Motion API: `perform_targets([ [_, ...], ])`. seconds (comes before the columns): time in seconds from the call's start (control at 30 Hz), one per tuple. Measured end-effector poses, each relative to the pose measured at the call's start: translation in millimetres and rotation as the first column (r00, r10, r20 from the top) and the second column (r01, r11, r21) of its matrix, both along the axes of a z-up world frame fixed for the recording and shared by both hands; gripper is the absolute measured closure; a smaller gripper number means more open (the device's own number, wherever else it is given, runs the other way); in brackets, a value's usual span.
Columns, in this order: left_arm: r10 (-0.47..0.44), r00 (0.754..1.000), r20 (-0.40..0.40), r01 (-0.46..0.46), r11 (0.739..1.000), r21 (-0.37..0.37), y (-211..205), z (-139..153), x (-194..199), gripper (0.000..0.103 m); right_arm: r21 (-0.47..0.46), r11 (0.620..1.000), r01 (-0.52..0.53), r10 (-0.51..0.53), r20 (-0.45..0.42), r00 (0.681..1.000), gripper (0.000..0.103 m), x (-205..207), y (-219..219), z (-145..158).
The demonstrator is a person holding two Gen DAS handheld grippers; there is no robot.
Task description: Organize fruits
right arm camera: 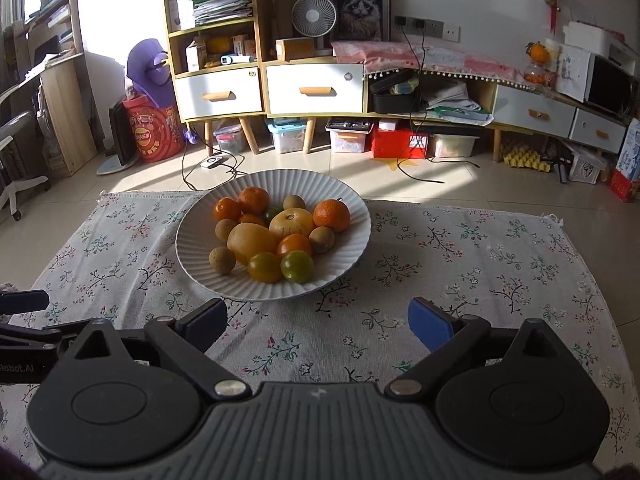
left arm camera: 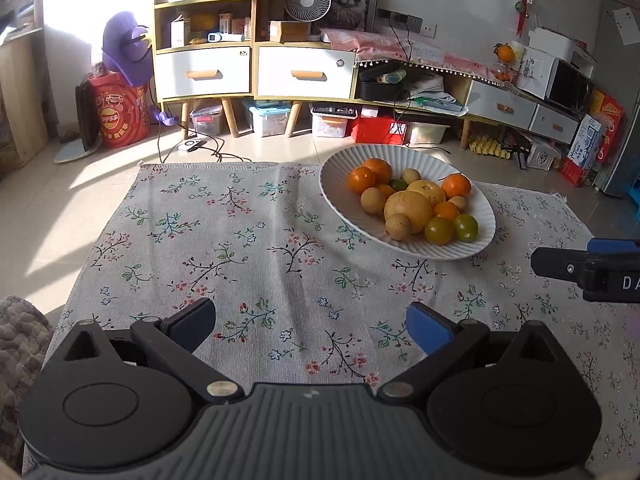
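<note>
Fruits (right arm camera: 276, 236) — oranges, yellow citrus, small brown and green ones — heaped in a white ribbed plate (right arm camera: 344, 200).

1. The plate (right arm camera: 352, 208) is white with fine ribbing.
2. The cloth (right arm camera: 480, 264) on the surface is pale grey, printed with dark twigs, green leaves and small pink and white flowers.
3. The fruits (right arm camera: 280, 240) are orange, yellow, tan-brown and yellow-green.
4. The right claw (right arm camera: 318, 324) is black, with one dark pad and one bright blue.
</note>
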State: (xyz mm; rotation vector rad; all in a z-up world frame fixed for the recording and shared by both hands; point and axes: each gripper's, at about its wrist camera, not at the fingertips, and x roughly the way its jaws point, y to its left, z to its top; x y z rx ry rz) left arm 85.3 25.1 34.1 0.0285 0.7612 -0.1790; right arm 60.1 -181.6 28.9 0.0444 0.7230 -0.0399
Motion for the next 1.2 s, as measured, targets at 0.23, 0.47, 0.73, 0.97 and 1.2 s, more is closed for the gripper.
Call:
perform_targets([
  [0.23, 0.062, 0.998, -0.001, -0.062, 0.996, 0.072, 1, 5, -17, 0.004, -0.013, 0.999, 0.037, -0.038, -0.019, 0.999, 0.001, -22, 9, 1],
  [0.47, 0.098, 0.994, -0.05, -0.094, 0.993, 0.077, 8, 1, -27, 0.004, 0.013, 0.999, 0.051, -0.05, -0.067, 0.997, 0.001, -33, 6, -2],
  [0.73, 0.093, 0.995, -0.048, -0.089, 0.992, 0.086, 0, 5, -37, 0.004, -0.006, 0.999, 0.044, -0.044, -0.08, 0.996, 0.001, -40, 22, -10],
  [0.97, 0.074, 0.996, -0.057, -0.069, 0.994, 0.084, -4, 4, -42, 0.004, -0.041, 0.998, 0.037, -0.04, -0.081, 0.996, 0.001, -42, 28, -12],
  [1.2, 0.073, 0.996, -0.06, -0.066, 0.992, 0.103, -9, 0, -43, 0.004, -0.039, 0.997, 0.06, -0.064, -0.1, 0.993, 0.001, -45, 31, -18],
])
